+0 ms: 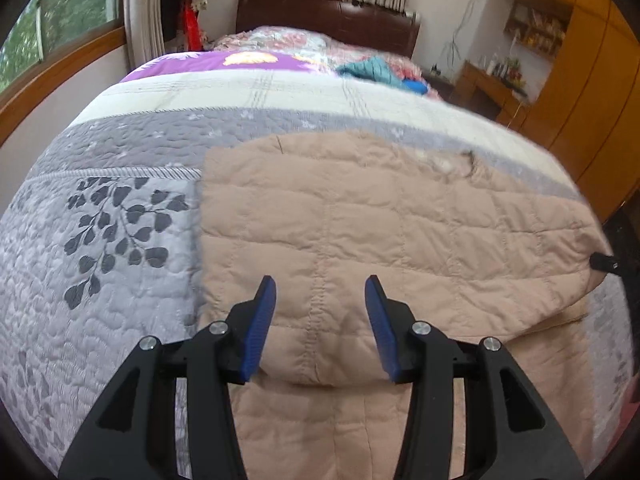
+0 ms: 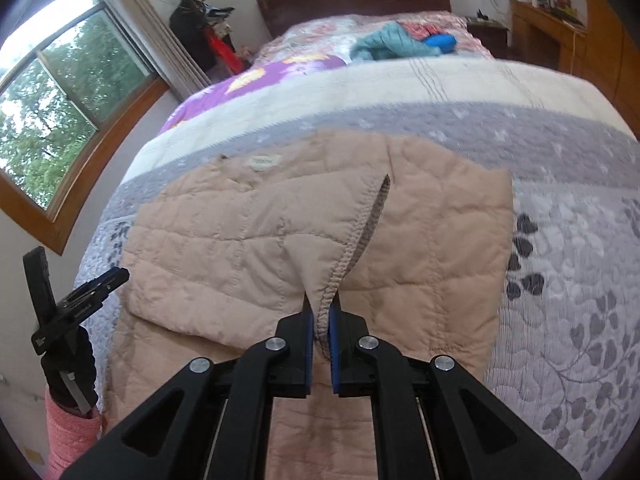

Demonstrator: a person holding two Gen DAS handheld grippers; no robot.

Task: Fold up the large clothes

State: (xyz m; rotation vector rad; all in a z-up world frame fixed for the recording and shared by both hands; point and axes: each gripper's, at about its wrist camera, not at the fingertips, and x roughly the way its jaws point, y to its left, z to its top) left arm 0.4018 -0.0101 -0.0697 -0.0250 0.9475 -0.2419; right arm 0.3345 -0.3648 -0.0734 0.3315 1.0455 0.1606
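A home bedroom: a bed (image 1: 160, 128) under a grey leaf-patterned quilt (image 2: 580, 280), dark wooden headboard (image 1: 328, 12), 2 curtained windows (image 2: 60, 112) (trees outside), wooden wardrobe (image 1: 592, 92) and a cluttered side cabinet (image 2: 540, 32).

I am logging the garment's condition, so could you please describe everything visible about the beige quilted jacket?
The beige quilted jacket lies spread on the grey leaf-patterned bedspread, partly folded with one layer lying over another. Its fabric looks soft, padded and stitched in squares, with a small label near the far edge. The right gripper is shut on a stitched hem edge, lifting it into a ridge. The left gripper is open just above it, gripping nothing.
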